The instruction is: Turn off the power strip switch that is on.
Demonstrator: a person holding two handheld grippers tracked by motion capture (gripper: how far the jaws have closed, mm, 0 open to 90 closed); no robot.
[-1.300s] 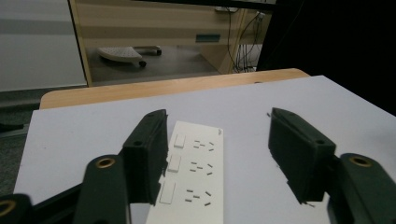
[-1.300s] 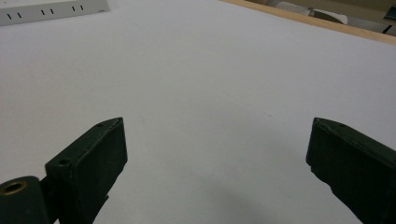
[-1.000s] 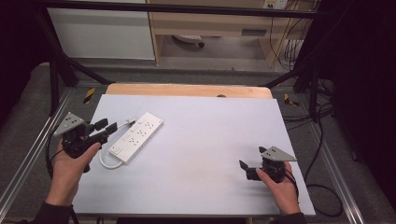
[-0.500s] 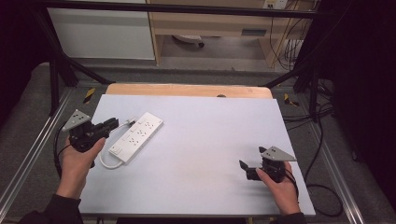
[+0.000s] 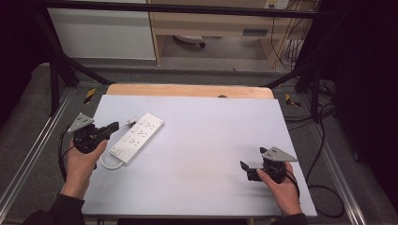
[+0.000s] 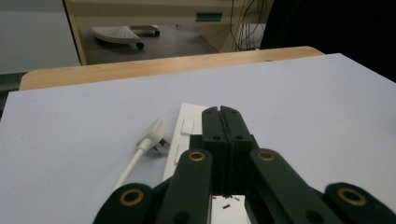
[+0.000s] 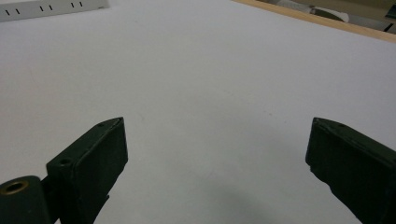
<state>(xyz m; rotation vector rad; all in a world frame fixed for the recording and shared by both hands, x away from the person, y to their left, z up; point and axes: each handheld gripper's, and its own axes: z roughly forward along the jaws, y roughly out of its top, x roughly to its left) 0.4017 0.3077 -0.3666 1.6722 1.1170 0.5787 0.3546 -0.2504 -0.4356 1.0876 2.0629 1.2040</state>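
Note:
A white power strip point(image 5: 137, 137) lies slantwise on the left part of the white table top point(image 5: 211, 131); its white cable point(image 5: 107, 164) loops out at the near end. Its white plug point(image 6: 153, 135) lies on the table just left of the strip point(image 6: 187, 135). My left gripper point(image 5: 115, 125) sits low at the strip's left side, tips near the plug point(image 5: 129, 123). Its jaws have just been closing and now stand shut point(image 6: 220, 112), pressed together with nothing between them. My right gripper point(image 5: 244, 168) rests near the front right, open point(image 7: 217, 135) over bare table.
A wooden strip point(image 5: 187, 90) runs along the table's far edge. Metal frame rails and dark floor with cables surround the table. The power strip's end point(image 7: 51, 8) lies far off at the upper left in the right gripper view.
The left gripper's jaws went from open to shut, and the left hand sank a little toward the table beside the strip. The right hand kept still.

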